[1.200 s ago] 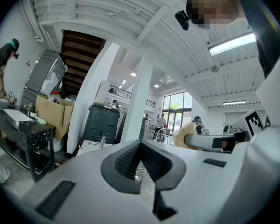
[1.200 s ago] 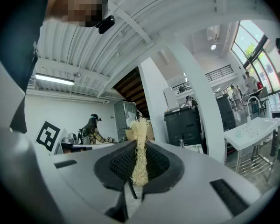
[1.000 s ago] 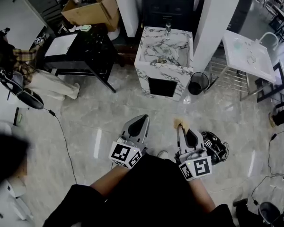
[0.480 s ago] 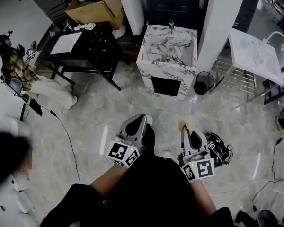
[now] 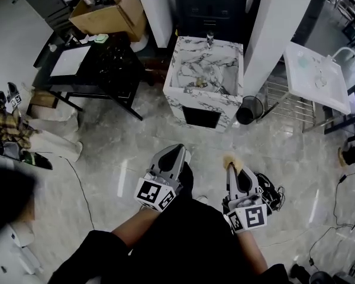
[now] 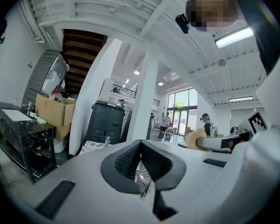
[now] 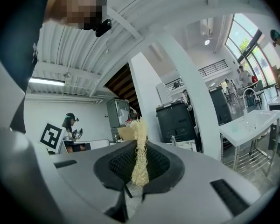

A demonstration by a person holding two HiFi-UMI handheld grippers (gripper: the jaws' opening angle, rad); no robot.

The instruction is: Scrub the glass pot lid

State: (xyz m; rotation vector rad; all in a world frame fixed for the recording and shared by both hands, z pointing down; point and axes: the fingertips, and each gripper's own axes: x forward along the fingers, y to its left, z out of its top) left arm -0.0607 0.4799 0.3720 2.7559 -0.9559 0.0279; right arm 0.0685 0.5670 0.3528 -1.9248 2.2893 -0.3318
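Glossy grey marble floor (image 5: 124,141) underfoot. Marble sink counter (image 5: 192,102) at 12 o'clock; glass pot lid too small to pick out there. Black counter (image 5: 115,70) at 10 o'clock, white counter (image 5: 310,70) at 2 o'clock. Left tongs (image 5: 178,149) pressed together, nothing between. Right tongs (image 5: 229,165) clamp straw-coloured scrubber (image 5: 228,157).

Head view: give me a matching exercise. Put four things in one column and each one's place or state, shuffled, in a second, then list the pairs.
Things:
1. right claw
2. cardboard box
3. bin
4. white table

Place or state:
A. on the floor, just right of the marble sink
B. top left of the picture
C. shut on a scrub pad
D. at the right edge of the picture

Pairs: 1-C, 2-B, 3-A, 4-D
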